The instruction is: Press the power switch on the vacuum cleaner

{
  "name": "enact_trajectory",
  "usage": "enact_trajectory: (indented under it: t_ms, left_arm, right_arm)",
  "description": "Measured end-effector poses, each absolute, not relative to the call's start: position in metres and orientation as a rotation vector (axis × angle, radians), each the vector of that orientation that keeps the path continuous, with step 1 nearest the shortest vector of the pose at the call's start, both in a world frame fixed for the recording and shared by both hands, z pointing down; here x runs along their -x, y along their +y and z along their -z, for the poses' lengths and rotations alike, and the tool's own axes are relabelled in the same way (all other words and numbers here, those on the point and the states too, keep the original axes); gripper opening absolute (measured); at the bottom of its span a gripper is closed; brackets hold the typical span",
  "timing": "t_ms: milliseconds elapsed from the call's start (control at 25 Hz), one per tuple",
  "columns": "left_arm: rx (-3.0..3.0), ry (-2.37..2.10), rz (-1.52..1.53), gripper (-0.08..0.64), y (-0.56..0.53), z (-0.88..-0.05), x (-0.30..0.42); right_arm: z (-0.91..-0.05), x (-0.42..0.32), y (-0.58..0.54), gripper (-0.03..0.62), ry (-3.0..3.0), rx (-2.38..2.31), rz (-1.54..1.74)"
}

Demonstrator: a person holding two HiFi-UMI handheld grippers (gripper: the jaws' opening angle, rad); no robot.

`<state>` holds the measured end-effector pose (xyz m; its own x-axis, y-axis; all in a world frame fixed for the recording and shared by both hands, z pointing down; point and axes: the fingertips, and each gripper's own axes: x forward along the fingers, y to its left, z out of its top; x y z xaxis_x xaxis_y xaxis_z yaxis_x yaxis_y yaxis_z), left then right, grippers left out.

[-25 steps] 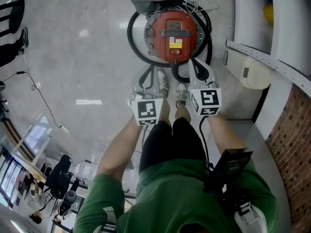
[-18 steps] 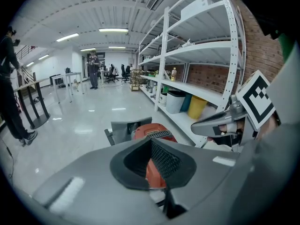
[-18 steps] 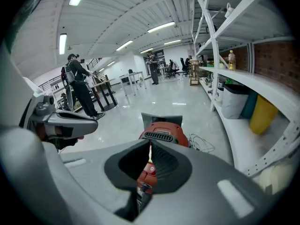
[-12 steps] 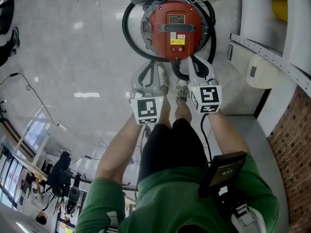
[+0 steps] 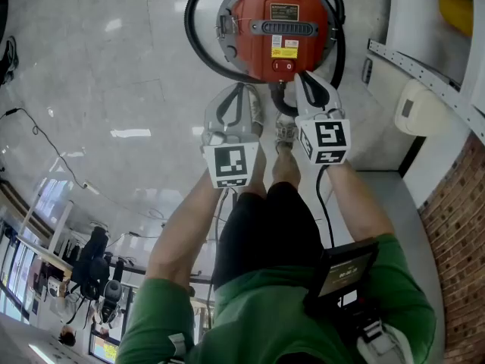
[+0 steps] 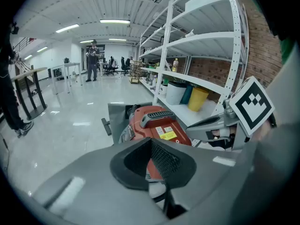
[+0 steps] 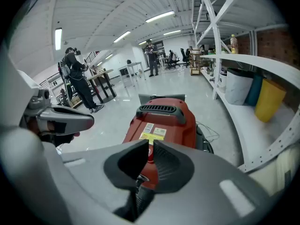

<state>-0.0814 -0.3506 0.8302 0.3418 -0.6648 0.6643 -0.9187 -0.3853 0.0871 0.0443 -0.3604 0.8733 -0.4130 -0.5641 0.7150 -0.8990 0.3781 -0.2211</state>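
The red vacuum cleaner (image 5: 276,29) stands on the floor at the top of the head view, with a black handle and yellow labels on top. Its small red power switch (image 5: 283,66) sits at the near edge. My right gripper (image 5: 308,80) is shut and empty, its tip just right of the switch, over the near rim. My left gripper (image 5: 237,91) is shut and empty too, left of the vacuum's near edge. In the right gripper view the vacuum (image 7: 161,121) lies straight beyond the jaws of the right gripper (image 7: 150,143), which hide the switch. In the left gripper view the left gripper (image 6: 151,141) faces the vacuum (image 6: 157,125).
A black hose (image 5: 195,32) loops round the vacuum. White metal shelving (image 5: 424,67) and a white bin (image 5: 420,108) stand at the right, before a brick wall (image 5: 462,226). The person's shoes (image 5: 286,131) are just behind the grippers. A thin cable (image 5: 45,135) trails over the floor at left.
Both grippers have come forward toward the vacuum, which now looks larger and nearer. The right gripper's tip has reached the vacuum's near rim beside the switch.
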Motion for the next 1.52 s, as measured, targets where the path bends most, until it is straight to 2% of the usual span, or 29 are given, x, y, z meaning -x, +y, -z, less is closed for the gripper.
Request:
enact_trajectory:
  t_ms: [360,1520]
  left_arm:
    - [-2.138,-1.382,-0.753,0.008,-0.351,-0.847,0.087]
    - [-2.115,-1.389,-0.761,0.008,-0.355,-0.850,0.098]
  right_arm:
    - [-0.907,-0.042,-0.361,0.025,-2.056,-1.232,-0.853]
    - [-0.918,-0.049,-0.361,0.049,-2.020,-1.270,-0.972]
